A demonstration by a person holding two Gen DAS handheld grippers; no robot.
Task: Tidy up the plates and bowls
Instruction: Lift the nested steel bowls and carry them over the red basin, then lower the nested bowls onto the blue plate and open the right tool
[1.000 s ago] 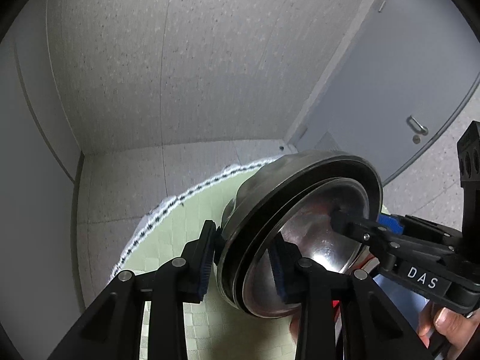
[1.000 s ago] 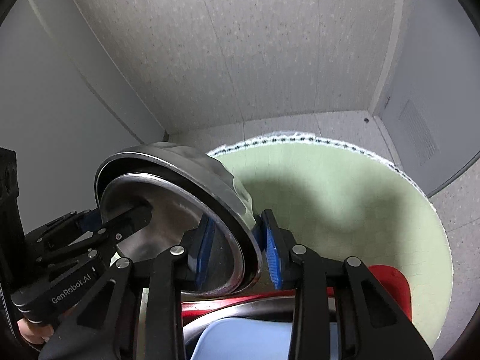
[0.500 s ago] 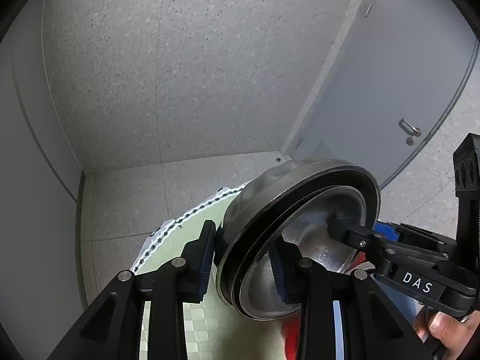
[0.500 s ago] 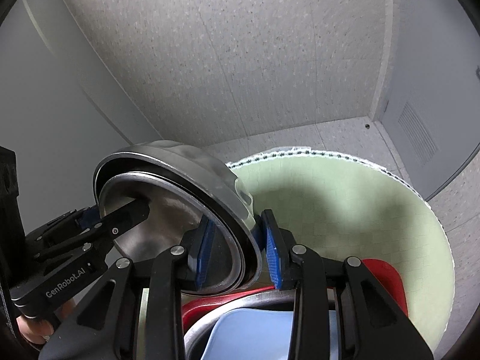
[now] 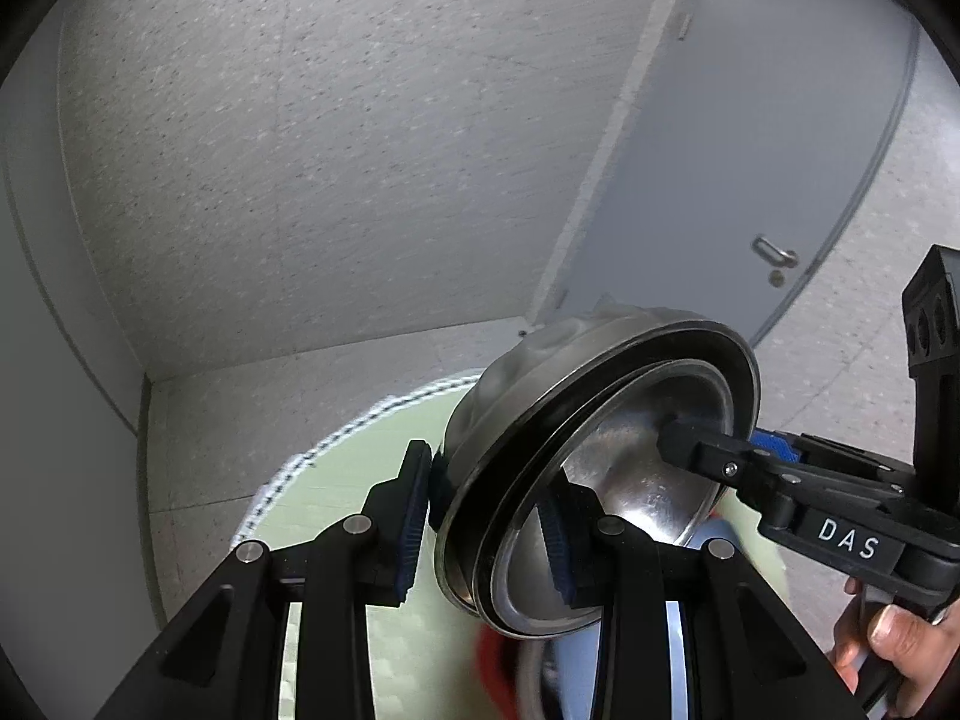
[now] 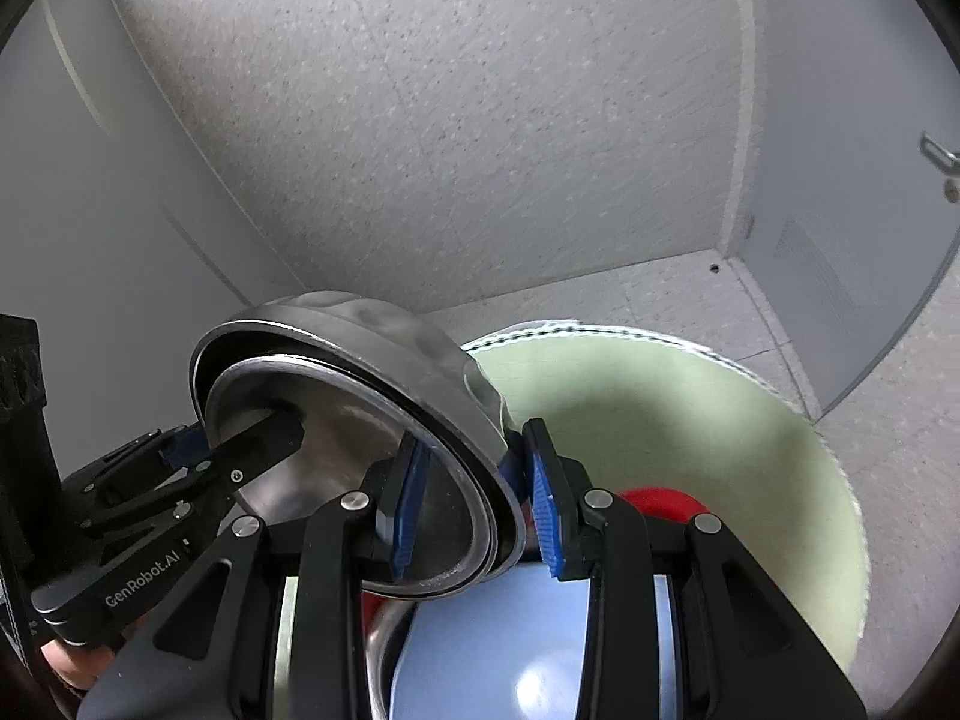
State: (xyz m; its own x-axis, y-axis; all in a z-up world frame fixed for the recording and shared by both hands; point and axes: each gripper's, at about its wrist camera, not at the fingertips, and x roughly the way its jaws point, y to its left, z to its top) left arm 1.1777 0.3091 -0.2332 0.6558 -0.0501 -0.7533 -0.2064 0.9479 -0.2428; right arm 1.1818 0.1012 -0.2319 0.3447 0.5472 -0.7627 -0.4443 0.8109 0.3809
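Two nested steel bowls (image 5: pixel 576 420) are held tilted in the air over a round green table (image 5: pixel 354 480). My left gripper (image 5: pixel 489 522) is shut on their rim at one side. My right gripper (image 6: pixel 474 498) is shut on the rim (image 6: pixel 420 414) at the opposite side; it also shows in the left wrist view (image 5: pixel 780 480). Below the bowls lie a light-blue dish (image 6: pixel 498 654) inside a steel one, with a red plate (image 6: pixel 660 501) beneath.
The green table (image 6: pixel 690 420) has a white patterned edge and stands on a speckled floor. A grey door (image 5: pixel 750 180) with a handle is at the right. A speckled wall stands behind, with a plain grey panel at the left.
Both grippers have lifted the nested bowls higher above the table. The table edge and the dishes below have dropped lower in both views.
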